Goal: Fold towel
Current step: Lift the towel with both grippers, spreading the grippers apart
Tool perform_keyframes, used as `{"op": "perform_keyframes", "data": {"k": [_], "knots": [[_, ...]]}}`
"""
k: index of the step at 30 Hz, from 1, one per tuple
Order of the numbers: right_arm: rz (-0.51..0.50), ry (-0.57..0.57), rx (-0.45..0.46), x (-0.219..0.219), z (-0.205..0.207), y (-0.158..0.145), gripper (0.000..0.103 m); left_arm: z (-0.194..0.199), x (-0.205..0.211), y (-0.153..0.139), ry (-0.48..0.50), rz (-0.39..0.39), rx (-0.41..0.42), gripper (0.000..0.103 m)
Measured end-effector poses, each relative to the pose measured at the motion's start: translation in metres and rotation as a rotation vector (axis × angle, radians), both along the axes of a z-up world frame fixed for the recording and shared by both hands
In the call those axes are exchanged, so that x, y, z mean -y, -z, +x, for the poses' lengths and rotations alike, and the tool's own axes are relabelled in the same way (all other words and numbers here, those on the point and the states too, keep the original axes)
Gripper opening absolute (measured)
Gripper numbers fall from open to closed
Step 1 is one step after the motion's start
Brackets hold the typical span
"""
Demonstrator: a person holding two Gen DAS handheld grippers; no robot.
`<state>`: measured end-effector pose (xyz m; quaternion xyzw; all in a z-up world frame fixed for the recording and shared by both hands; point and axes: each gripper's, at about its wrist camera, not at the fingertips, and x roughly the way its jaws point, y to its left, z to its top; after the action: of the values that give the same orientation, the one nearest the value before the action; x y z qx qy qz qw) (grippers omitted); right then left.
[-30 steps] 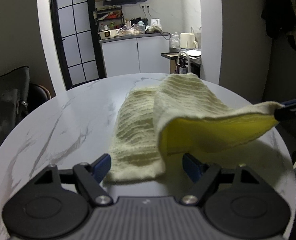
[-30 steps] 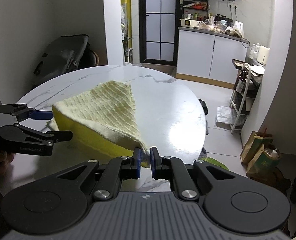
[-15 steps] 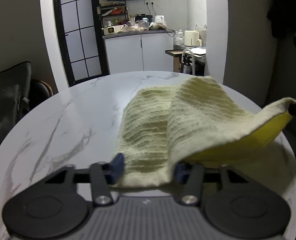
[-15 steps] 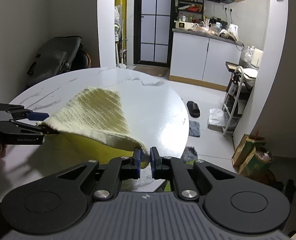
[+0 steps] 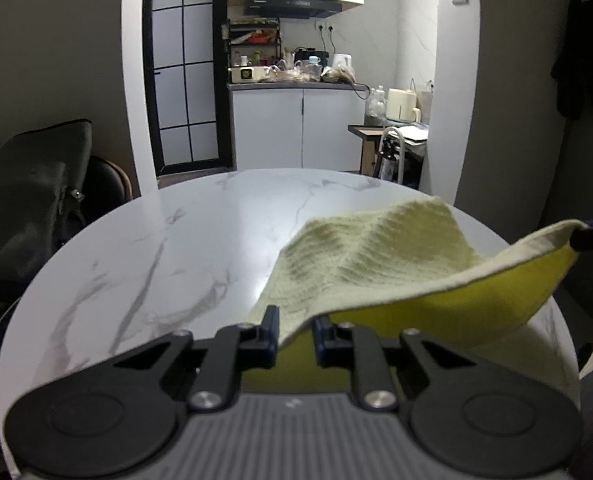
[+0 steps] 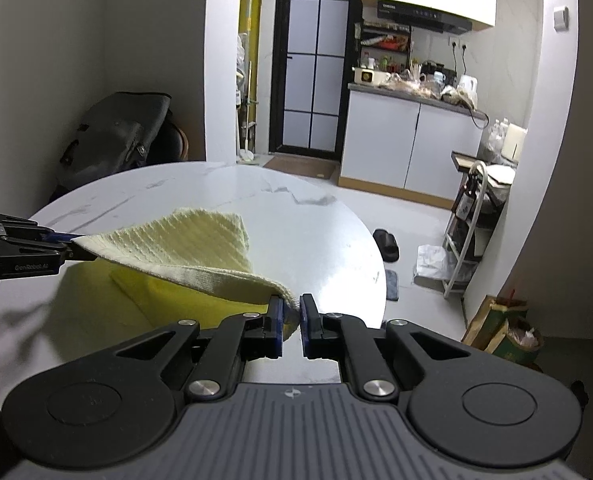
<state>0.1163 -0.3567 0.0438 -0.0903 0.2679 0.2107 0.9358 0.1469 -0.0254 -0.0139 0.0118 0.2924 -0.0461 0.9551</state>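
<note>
A pale yellow ribbed towel (image 5: 376,256) lies partly on the round white marble table (image 5: 176,248), its near edge lifted so the brighter yellow underside shows. In the left wrist view my left gripper (image 5: 295,330) has one near corner between its blue pads; the jaws are closing on it and the corner hangs off the table. My right gripper (image 6: 291,312) is shut on the other near corner of the towel (image 6: 192,240). Each gripper shows in the other's view: the left gripper (image 6: 72,246) at the left edge, the right gripper (image 5: 588,236) at the right edge.
A dark bag (image 5: 28,184) rests on a chair left of the table. Beyond the table's far rim (image 6: 316,232) are white kitchen cabinets (image 6: 408,148). On the floor to the right lie slippers (image 6: 386,240), a metal rack (image 6: 472,216) and paper bags (image 6: 504,328).
The left jaws went from wide open around the towel's near corner to closed on it, and lifted it. The towel's near edge now hangs between both grippers. The right gripper kept its grip.
</note>
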Motion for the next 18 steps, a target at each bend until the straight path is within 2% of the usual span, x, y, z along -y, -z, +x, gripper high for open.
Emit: {"op": "perform_keyframes", "data": {"k": [4, 18], "knots": [[0.004, -0.012, 0.041, -0.008, -0.004, -0.012, 0.01, -0.01, -0.004, -0.015, -0.012, -0.028, 0.028, 0.008], [0.054, -0.044, 0.213, -0.027, -0.03, -0.062, 0.009, -0.053, -0.01, -0.074, -0.058, -0.036, 0.174, 0.008]]}}
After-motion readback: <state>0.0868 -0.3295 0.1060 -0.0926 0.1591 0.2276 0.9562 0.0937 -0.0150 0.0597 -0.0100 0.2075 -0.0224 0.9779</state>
